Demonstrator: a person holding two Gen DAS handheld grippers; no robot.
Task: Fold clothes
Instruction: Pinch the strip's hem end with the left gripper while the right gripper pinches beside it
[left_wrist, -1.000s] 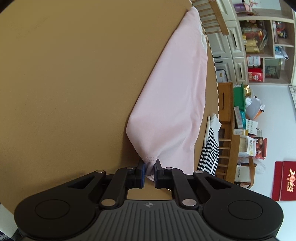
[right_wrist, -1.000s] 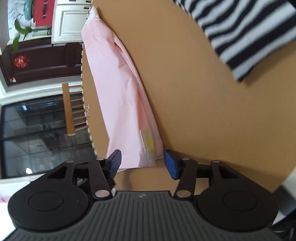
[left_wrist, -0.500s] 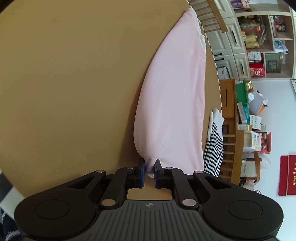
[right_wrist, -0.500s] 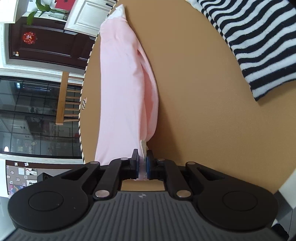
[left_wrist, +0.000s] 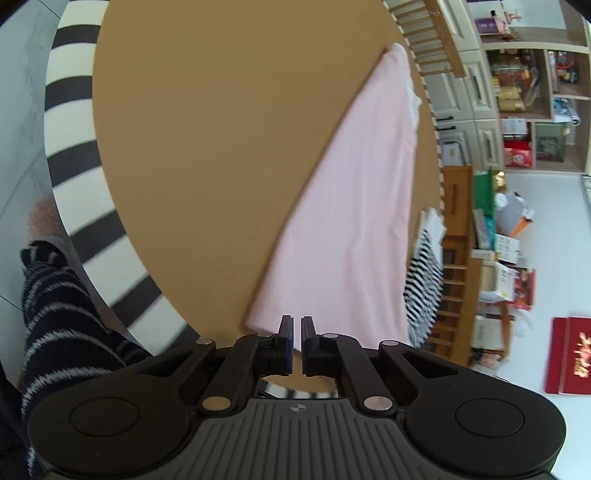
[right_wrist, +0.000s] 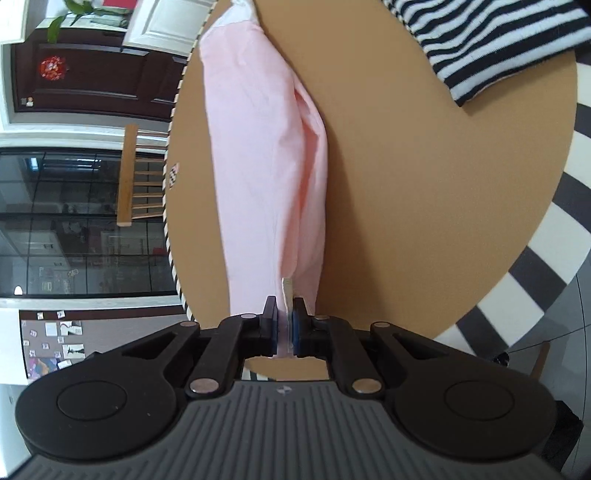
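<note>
Released since a moment ago, my left gripper (left_wrist: 297, 332) sits nearly closed, empty; my right gripper (right_wrist: 284, 325) pinches the hem of the soft, light pink shirt (right_wrist: 266, 155) draped on the round table (right_wrist: 424, 184); corners grip best.

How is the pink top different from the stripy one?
The pink top is plain; the stripy top has black and white stripes. The pink top is stretched out long, pinched by the right gripper; the stripy top lies at the edge, untouched. Both rest on the brown table.
</note>
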